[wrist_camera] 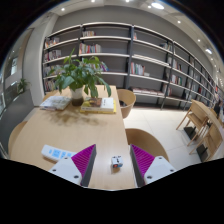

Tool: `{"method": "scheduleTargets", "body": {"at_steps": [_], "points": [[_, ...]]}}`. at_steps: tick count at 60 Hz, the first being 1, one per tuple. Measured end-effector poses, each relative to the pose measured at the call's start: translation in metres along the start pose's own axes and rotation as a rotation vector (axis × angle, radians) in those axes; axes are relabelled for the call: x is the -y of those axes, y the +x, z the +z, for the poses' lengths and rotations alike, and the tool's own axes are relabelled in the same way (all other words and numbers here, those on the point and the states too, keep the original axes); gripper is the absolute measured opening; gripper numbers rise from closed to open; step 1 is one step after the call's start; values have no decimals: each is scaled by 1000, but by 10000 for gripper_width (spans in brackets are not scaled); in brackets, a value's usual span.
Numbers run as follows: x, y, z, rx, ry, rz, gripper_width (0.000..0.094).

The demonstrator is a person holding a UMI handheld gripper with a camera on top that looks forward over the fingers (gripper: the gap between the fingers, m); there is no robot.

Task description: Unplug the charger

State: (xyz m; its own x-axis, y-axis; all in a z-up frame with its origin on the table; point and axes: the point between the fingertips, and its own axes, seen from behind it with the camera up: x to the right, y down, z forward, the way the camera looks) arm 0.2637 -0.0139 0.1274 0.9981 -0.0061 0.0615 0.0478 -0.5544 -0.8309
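Observation:
A small white and grey charger plug (pixel 116 161) lies on the light wooden table (pixel 70 125), between my two fingers with a gap on each side. My gripper (pixel 113 160) is open, its magenta pads (pixel 84 157) standing wide apart just above the table's near end. No cable or socket shows clearly around the charger.
A white remote-like object (pixel 55 153) lies on the table left of my fingers. A potted green plant (pixel 78 78) and some books (pixel 98 104) stand at the table's far end. Wooden chairs (pixel 126 102) stand to the right, and bookshelves (pixel 130 60) line the back wall.

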Motion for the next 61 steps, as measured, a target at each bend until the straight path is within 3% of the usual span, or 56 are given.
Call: {"method": "scheduleTargets", "body": {"at_steps": [8,15,42,61], "points": [[55,-16,-77,29,156,46,670],[62,-34,-141,62,212,76,670],[-68,-93,-265,86,84,6,672],[-96,-126,-293,126,55,-30,681]]}}
